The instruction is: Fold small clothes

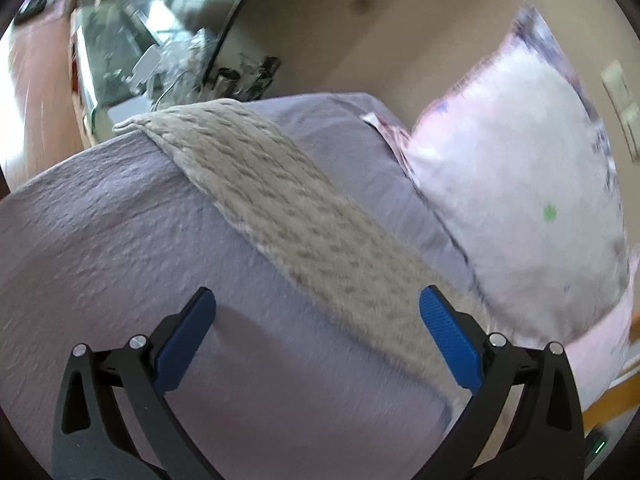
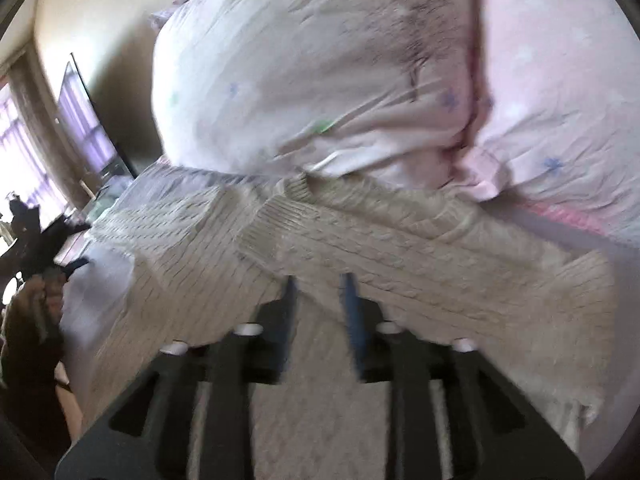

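Your left gripper [image 1: 318,320]: fingers spread wide, blue pads facing each other, nothing between them, hovering over the lavender bed sheet [image 1: 112,240] at the lower centre of the left wrist frame. Beige cable-knit sweater [image 1: 288,216]: a band of it runs diagonally from upper left to lower right of that frame, lying flat on the sheet and passing just behind your right-hand finger. Pale pink pillow [image 1: 520,208] with small coloured stars: right side of the frame, standing against the wall, its lower edge near the sweater. Your right gripper [image 2: 320,292]: lower centre of the right wrist frame, fingers drawn close with a fold of the sweater [image 2: 400,252] pinched between them; motion blur softens the tips. Sweater in this view: spread across the middle of the frame, a ribbed cuff folded over at centre, fabric also filling the bottom under your gripper. Pillows [image 2: 320,72]: top of the frame, touching the sweater's far edge
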Tool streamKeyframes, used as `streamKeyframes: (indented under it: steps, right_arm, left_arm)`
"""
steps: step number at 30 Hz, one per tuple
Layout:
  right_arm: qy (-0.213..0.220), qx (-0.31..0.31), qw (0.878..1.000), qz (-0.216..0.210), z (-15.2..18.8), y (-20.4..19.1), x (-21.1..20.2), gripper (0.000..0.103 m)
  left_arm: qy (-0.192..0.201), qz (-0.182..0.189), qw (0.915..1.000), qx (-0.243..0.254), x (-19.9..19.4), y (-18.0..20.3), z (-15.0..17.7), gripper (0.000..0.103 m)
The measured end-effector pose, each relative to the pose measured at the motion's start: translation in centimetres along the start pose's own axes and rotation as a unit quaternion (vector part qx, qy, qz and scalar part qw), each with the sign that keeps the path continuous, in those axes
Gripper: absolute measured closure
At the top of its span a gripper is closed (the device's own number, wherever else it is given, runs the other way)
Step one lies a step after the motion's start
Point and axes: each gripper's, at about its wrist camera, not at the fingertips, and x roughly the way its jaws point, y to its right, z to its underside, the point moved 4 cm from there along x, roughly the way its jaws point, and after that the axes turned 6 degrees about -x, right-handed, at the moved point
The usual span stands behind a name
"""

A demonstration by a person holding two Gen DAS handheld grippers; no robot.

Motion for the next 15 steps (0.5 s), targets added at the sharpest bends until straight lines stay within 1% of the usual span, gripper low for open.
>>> streamKeyframes:
  steps: [1,3,6,8,9,10,11,12,13,15]
  right_arm:
    - [0.015,0.004,1.0,0.008,0.2,0.2,-1.0,0.038]
    - [0.041,0.013,0.999,0.033,0.5,1.5,-3.1,0.029]
    - [0.065,0.037,0.995,0.06,1.3,3.6,-6.6,0.026]
    - [0.071,0.053,0.994,0.07,1.4,5.6,-7.2,0.025]
    - [0.072,0.058,0.993,0.074,1.8,6.3,-7.4,0.024]
    - [0.074,0.064,0.992,0.08,2.0,7.1,-7.7,0.024]
    - [0.076,0.07,0.991,0.083,2.2,7.7,-7.9,0.024]
    - [0.078,0.075,0.99,0.085,2.5,8.1,-8.0,0.024]
    - [0.08,0.082,0.99,0.086,2.8,8.8,-8.4,0.024]
    - [0.086,0.089,0.988,0.088,3.1,9.5,-8.9,0.024]
  left_arm:
    - [0.003,0.003,0.9999,-0.016,0.2,-0.3,-0.7,0.002]
    - [0.009,0.006,0.9992,-0.037,0.5,-0.6,-1.8,0.002]
    - [0.021,0.009,0.9974,-0.068,1.1,-1.0,-3.4,0.004]
    - [0.034,-0.001,0.9954,-0.089,1.2,-1.6,-4.3,0.014]
    - [0.038,-0.011,0.9945,-0.097,1.3,-1.9,-4.6,0.027]
    - [0.038,-0.017,0.9939,-0.102,1.4,-2.1,-4.8,0.05]
    - [0.03,-0.024,0.9931,-0.111,1.8,-2.4,-5.1,0.065]
    - [0.02,-0.026,0.9923,-0.119,2.2,-2.6,-5.3,0.091]
    - [0.018,-0.022,0.9925,-0.118,2.2,-2.3,-5.4,0.093]
    - [0.034,-0.027,0.9962,-0.076,1.6,0.0,-5.7,0.095]
